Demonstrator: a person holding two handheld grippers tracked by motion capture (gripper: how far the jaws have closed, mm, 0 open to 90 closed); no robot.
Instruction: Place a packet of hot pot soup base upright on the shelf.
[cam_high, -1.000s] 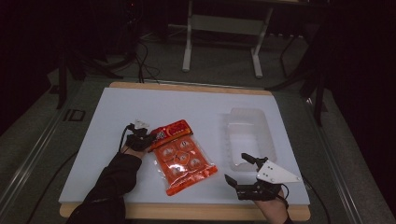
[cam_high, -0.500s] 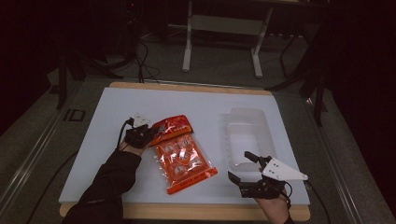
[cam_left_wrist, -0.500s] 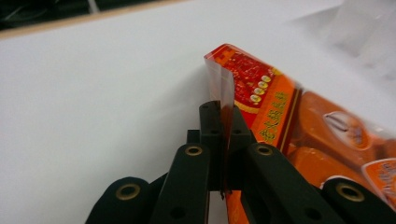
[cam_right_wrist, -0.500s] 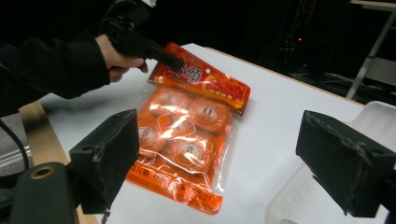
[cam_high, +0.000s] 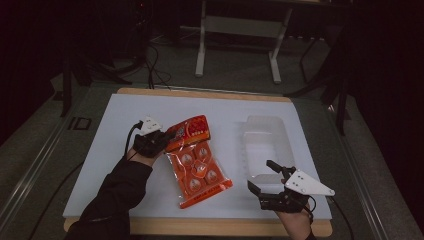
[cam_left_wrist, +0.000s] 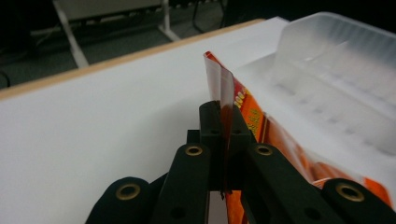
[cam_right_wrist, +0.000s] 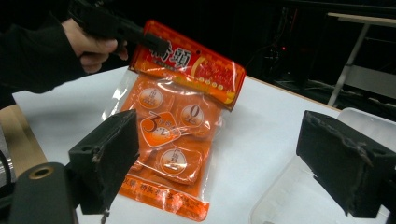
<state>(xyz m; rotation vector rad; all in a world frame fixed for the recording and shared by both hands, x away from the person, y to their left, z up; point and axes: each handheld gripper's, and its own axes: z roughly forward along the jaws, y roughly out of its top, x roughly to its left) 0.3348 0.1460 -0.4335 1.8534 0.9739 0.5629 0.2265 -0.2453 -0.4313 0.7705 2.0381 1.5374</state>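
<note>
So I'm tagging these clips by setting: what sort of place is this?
Probably a lab or studio recording station, not a home: a white table top on a wooden base, dark surroundings, cables on the floor, and a metal stand behind.

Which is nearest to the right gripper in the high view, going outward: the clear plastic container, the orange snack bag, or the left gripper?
From the right gripper, in the high view:
1. Clear plastic container: just ahead of it, its near end beside the open jaws.
2. Orange snack bag: to its left, mid-table.
3. Left gripper: farthest left, shut on the bag's top corner.
</note>
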